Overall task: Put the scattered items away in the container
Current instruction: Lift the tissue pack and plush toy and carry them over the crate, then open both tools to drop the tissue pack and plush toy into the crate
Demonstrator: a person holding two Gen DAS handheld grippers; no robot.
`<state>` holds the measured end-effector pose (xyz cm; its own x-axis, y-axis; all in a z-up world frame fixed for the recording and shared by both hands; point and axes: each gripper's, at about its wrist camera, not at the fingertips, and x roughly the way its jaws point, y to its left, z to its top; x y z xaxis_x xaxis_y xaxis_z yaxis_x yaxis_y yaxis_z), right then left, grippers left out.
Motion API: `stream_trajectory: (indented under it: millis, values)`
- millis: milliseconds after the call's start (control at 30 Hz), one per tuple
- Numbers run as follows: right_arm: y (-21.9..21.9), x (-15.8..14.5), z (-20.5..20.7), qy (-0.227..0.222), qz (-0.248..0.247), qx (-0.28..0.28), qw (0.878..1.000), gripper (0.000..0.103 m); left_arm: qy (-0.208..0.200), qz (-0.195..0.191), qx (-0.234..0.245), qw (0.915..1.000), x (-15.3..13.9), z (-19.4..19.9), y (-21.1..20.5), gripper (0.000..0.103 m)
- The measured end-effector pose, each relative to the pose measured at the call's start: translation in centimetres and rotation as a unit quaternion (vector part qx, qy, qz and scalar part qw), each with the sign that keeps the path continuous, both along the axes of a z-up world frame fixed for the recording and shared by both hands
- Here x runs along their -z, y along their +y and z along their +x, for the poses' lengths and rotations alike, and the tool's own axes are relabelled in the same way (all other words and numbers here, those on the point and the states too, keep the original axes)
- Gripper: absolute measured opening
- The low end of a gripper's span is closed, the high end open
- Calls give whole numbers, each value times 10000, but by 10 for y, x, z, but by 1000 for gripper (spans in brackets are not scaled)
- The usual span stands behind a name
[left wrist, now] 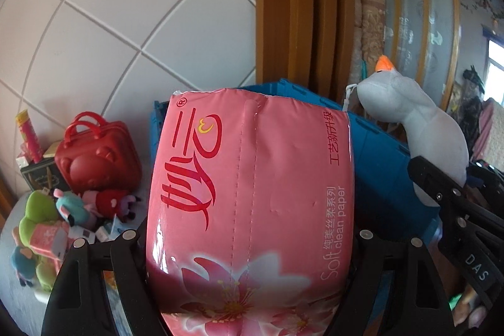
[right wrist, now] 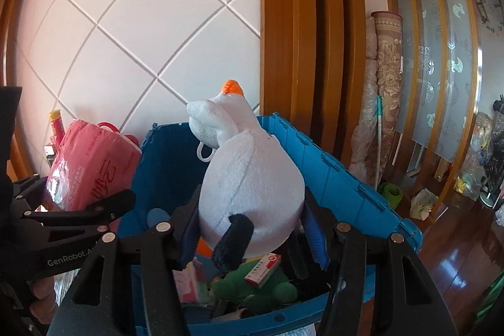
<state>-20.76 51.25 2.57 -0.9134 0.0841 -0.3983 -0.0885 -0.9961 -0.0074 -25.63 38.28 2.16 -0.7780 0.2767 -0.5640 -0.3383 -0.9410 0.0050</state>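
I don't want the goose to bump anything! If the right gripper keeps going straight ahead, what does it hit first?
Probably the far inner wall of the blue plastic crate, with the white plush goose that the right gripper clamps arriving first. Depth is uncertain.

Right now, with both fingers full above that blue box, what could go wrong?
1. The white goose plush is soft, so it might slip from the right gripper early.
2. The blue crate already holds a green plush and a small box; the bulky pink tissue pack in the left gripper may sit high or snag the rim.
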Motion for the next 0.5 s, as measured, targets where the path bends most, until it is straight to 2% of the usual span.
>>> stream_trajectory:
  millis: [167, 400, 467, 500]
  values:
    - [29, 10, -9, -109, -164, 15, 9998, 56, -128, -159, -45, 9998, 8, -5, 25, 84]
    - [42, 17, -19, -202, -235, -80, 9995, 59, -227, -203, -186, 9994, 15, -11, 32, 87]
    - [45, 17, -21, -209, -267, -101, 9994, 63, -170, -190, -213, 9994, 14, -9, 31, 88]
    - [45, 17, -22, -209, -271, -111, 9994, 71, -135, -196, -223, 9995, 13, -8, 30, 88]
